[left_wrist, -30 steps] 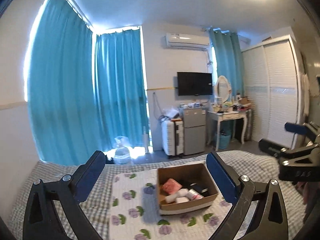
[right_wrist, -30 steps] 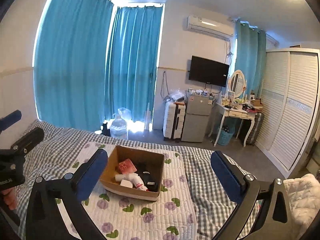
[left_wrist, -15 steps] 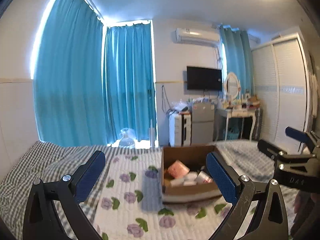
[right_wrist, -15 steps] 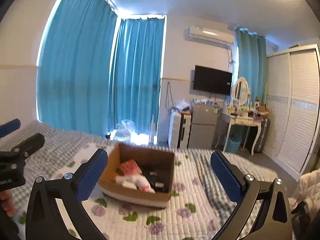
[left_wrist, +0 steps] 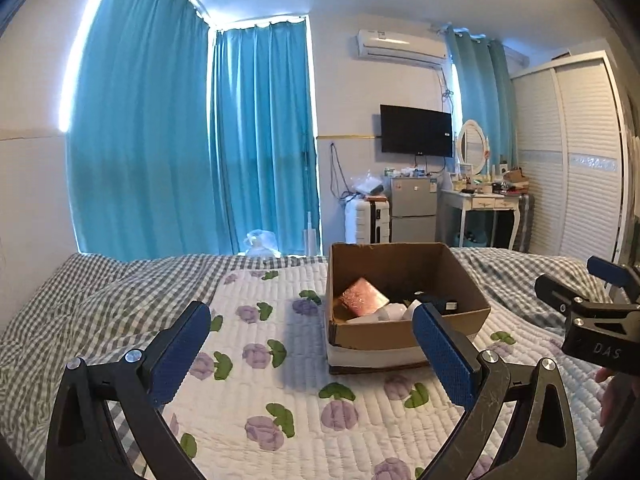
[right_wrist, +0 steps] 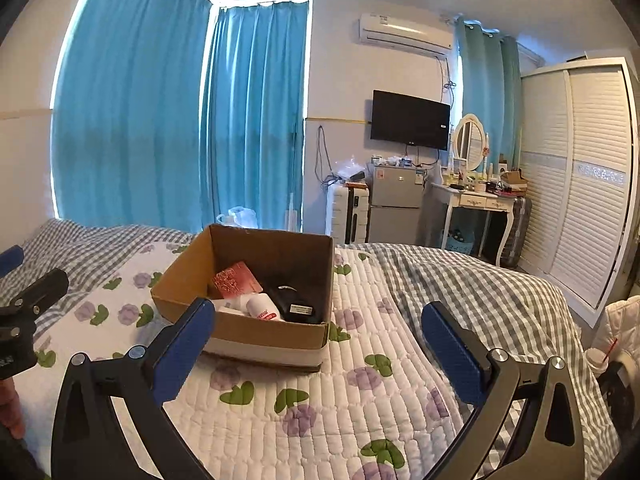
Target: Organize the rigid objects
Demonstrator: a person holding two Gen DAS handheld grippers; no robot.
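An open cardboard box (left_wrist: 468, 280) (right_wrist: 184, 276) stands on a white floral quilt (left_wrist: 280, 392) (right_wrist: 360, 384) on the bed. Inside lie a red patterned packet (left_wrist: 362, 296) (right_wrist: 236, 280), a white tube with red print (right_wrist: 264, 307), other white items (left_wrist: 394, 312) and a black object (right_wrist: 294, 303). My left gripper (left_wrist: 310, 354) is open and empty, low over the quilt, near the box's front left. My right gripper (right_wrist: 316, 346) is open and empty in front of the box. Each gripper shows at the other view's edge.
A grey checked bedcover (left_wrist: 80, 292) (right_wrist: 480, 280) surrounds the quilt. Beyond the bed are teal curtains (left_wrist: 180, 140), a small fridge (right_wrist: 394, 204), a white suitcase (right_wrist: 346, 212), a dressing table (right_wrist: 476, 200) and a white wardrobe (right_wrist: 580, 180). A wall TV (left_wrist: 416, 130) hangs above.
Both grippers have dropped lower and closer to the quilt and box. The box now looks larger and is seen from a shallower angle. Both jaws stay open.
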